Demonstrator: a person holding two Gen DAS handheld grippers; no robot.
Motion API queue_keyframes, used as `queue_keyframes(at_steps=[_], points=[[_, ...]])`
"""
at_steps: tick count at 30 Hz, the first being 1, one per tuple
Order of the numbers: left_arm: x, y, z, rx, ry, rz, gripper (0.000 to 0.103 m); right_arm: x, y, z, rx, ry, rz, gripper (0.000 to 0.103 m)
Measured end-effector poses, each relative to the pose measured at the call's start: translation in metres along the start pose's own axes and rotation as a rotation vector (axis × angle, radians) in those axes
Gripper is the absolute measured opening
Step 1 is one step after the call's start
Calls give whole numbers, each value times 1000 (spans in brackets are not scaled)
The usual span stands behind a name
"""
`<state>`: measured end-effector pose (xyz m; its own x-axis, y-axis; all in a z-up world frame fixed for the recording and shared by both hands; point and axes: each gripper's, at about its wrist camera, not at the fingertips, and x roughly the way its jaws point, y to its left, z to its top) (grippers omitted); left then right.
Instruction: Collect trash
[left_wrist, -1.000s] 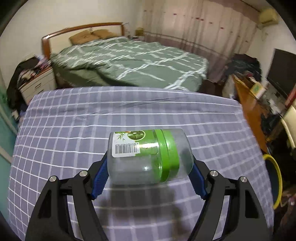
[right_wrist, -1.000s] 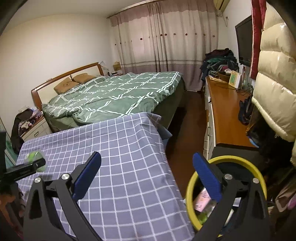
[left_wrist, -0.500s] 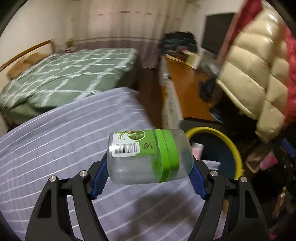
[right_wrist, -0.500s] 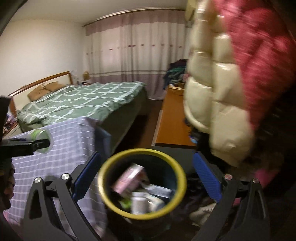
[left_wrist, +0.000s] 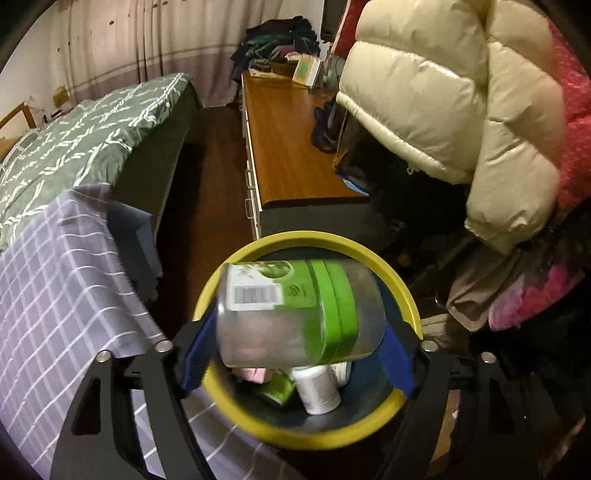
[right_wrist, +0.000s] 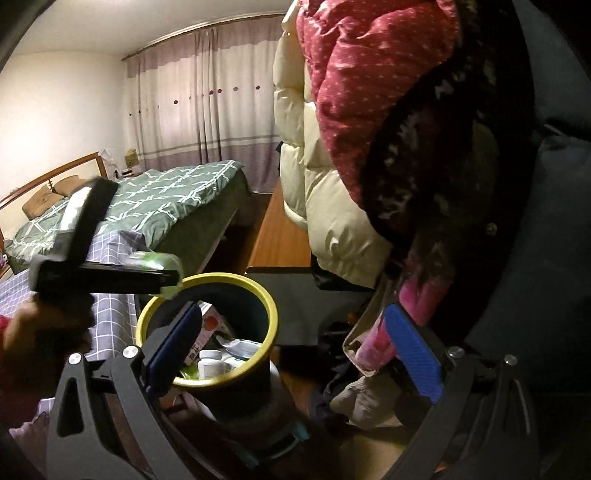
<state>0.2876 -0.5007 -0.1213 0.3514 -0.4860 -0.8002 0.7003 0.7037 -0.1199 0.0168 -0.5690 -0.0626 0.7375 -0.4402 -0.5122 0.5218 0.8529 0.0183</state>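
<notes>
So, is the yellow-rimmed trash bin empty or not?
Not empty. Inside the trash bin lie a white bottle, a green can and other packaging.

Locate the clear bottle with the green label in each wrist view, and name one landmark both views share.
Left wrist view: the clear bottle lies sideways at lower centre between the blue pads of the left hand-held gripper, whose jaws are opening, above the bin.
Right wrist view: the bottle shows at middle left, blurred, mostly hidden behind the other gripper's black frame.
Shared landmark: the yellow-rimmed bin.
</notes>
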Motion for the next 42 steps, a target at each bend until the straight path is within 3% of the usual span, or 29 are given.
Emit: queue_keyframes(at_steps=[1, 5, 8, 11, 18, 26, 36, 42], points=[[1, 2, -1, -6, 1, 7, 88, 0, 1, 0, 3, 0, 2, 95], [-25, 17, -8, -33, -25, -5, 89, 4, 7, -1, 1, 10, 26, 95], [-76, 38, -24, -57, -114, 12, 98, 6, 21, -1, -9, 19, 62, 95], [-134, 59, -49, -84, -227, 61, 98, 8, 42, 0, -36, 24, 121, 95], [-268, 108, -148, -196, -394, 243, 98, -13, 101, 2, -113, -4, 258, 95], [-376, 155, -256, -380, -476, 492, 98, -59, 148, 8, -180, -57, 349, 96], [-442, 188, -358, -575, -544, 599, 98, -88, 178, -3, -254, -29, 436, 96], [-451, 191, -376, -577, -542, 659, 98, -96, 183, -6, -267, -38, 438, 96]])
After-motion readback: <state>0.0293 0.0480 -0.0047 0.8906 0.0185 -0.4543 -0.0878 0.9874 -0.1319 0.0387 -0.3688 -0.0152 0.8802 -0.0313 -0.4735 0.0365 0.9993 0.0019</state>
